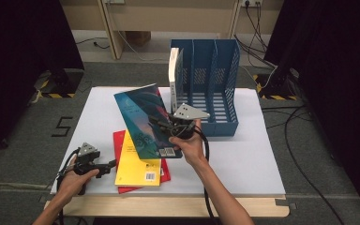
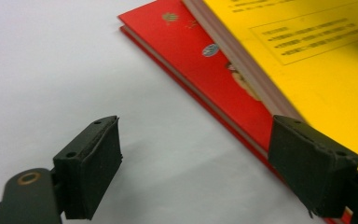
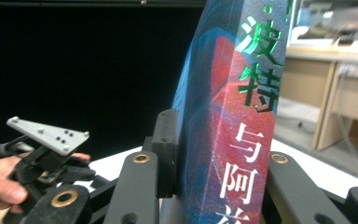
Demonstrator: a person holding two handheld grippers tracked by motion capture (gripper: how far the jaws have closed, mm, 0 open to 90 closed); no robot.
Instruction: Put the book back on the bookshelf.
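Observation:
A dark blue book with a red and teal cover hangs tilted above the table, and my right gripper is shut on its spine edge. In the right gripper view the spine with its green and white characters stands upright between the jaws of the right gripper. A yellow book lies on a red book on the white tabletop. My left gripper rests at their left edge. Its jaws are open, with bare table between them and the red book beside the right pad.
A blue three-slot file rack stands at the back of the white table, with a white book upright in its left slot. Cables trail over the grey floor to the right. Black curtains flank both sides.

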